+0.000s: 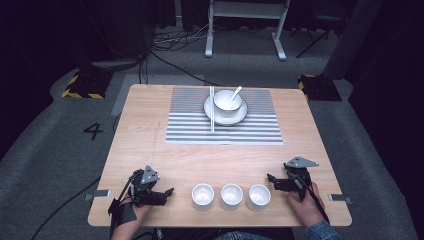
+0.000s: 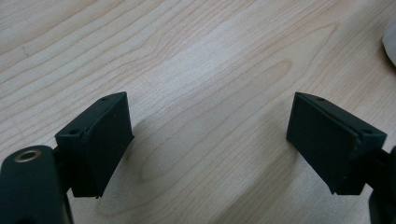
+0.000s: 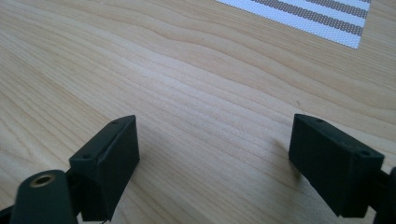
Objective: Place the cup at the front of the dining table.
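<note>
Three small white cups [image 1: 231, 196] stand in a row near the table's front edge. On a striped placemat [image 1: 223, 125] at the far side sits a white plate [image 1: 240, 116] carrying a bowl [image 1: 227, 100] with a spoon [image 1: 235, 92] in it, and chopsticks [image 1: 212, 107] lie at the plate's left. My left gripper [image 1: 170, 191] rests left of the cups, pointing toward them; its jaws stand wide apart over bare wood [image 2: 210, 135]. My right gripper [image 1: 270, 178] rests right of the cups, also open with nothing between its fingers [image 3: 212, 158].
The wooden table [image 1: 150, 150] stands on grey carpet. Cables trail from both grippers off the front edge. A white frame [image 1: 246, 20] and yellow-black floor blocks [image 1: 82, 85] sit beyond the far edge. The edge of a white cup [image 2: 390, 44] shows in the left gripper view.
</note>
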A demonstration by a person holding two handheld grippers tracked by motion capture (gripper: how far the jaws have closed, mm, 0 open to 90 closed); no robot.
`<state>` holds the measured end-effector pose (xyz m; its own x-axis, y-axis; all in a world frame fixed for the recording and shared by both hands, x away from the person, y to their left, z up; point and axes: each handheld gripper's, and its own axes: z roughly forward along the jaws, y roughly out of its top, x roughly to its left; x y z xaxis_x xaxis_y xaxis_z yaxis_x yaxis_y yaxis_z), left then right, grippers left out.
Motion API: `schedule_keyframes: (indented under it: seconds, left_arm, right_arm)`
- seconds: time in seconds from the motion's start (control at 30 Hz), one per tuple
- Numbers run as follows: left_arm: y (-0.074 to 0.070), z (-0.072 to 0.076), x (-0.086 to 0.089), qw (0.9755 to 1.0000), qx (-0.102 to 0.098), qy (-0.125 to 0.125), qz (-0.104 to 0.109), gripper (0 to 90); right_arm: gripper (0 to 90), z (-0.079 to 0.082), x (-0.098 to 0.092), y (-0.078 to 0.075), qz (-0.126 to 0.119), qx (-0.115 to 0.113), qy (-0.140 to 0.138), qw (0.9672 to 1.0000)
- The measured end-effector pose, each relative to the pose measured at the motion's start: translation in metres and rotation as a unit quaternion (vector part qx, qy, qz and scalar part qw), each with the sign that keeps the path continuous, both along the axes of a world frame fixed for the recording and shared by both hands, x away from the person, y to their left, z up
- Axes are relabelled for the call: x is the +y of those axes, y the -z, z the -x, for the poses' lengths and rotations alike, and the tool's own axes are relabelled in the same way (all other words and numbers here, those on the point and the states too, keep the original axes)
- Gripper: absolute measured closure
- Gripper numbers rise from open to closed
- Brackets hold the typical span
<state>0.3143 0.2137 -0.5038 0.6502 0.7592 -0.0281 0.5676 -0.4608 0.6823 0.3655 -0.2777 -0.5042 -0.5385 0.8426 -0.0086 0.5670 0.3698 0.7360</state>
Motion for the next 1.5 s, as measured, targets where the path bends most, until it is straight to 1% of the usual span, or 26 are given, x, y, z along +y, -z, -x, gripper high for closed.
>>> schedule_keyframes:
  seconds: [0.47,0.6,0.7,0.8,0.83,0.87,0.97,1.0,1.03,1.07,1.13,1.2,1.3,1.33,1.5]
  left_arm:
    - [0.0,0.0,0.001,1.0,-0.001,0.0,-0.001,14.8]
    - [-0.001,-0.001,0.001,1.0,-0.001,-0.005,-0.003,15.3]
    - [0.0,0.0,0.001,0.9999,-0.001,-0.013,0.003,16.3]
    - [-0.001,-0.001,0.003,0.9998,-0.002,-0.018,0.001,18.2]
    - [-0.002,0.0,0.004,0.9996,-0.001,-0.026,0.008,18.3]
    - [-0.002,0.0,0.004,0.9996,-0.001,-0.026,0.008,18.3]
    - [-0.006,0.001,0.007,0.9991,-0.014,-0.035,0.021,18.4]
    - [-0.007,0.002,0.008,0.9987,-0.022,-0.037,0.029,18.4]
    - [-0.011,0.004,0.01,0.9974,-0.037,-0.041,0.046,18.3]
    - [-0.011,0.004,0.01,0.9974,-0.037,-0.041,0.046,18.1]
    - [-0.014,0.007,0.011,0.9954,-0.057,-0.046,0.063,18.0]
    - [-0.018,0.01,0.012,0.9928,-0.078,-0.048,0.077,17.4]
    - [-0.023,0.014,0.012,0.99,-0.101,-0.049,0.086,17.3]
    - [-0.026,0.016,0.011,0.9885,-0.113,-0.049,0.087,17.4]
    - [-0.032,0.02,0.007,0.9882,-0.12,-0.047,0.082,18.0]
  right_arm:
    - [16.5,0.0,0.0,0.0,0.0,0.0,0.0,1.0]
    - [16.5,0.0,0.0,0.0,0.0,0.0,0.0,1.0]
    - [16.5,0.0,0.0,0.0,0.0,0.0,0.0,1.0]
    - [16.5,0.0,0.0,0.0,0.0,0.0,0.0,1.0]
    - [16.5,0.0,0.0,0.0,0.0,0.0,0.0,1.0]
    - [16.5,0.0,0.0,0.0,0.0,0.0,0.0,1.0]
    - [16.5,0.0,0.0,0.0,0.0,0.0,0.0,1.0]
    - [16.5,0.0,0.0,0.0,0.0,0.0,0.0,1.0]
    - [16.5,0.0,0.0,0.0,0.0,0.0,0.0,1.0]
    - [16.5,0.0,0.0,0.0,0.0,0.0,0.0,1.0]
    - [16.5,0.0,0.0,0.0,0.0,0.0,0.0,1.0]
    - [16.5,0.0,0.0,0.0,0.0,0.0,0.0,1.0]
    - [16.5,0.0,0.0,0.0,0.0,0.0,0.0,1.0]
    - [16.5,0.0,0.0,0.0,0.0,0.0,0.0,1.0]
    - [16.5,0.0,0.0,0.0,0.0,0.0,0.0,1.0]
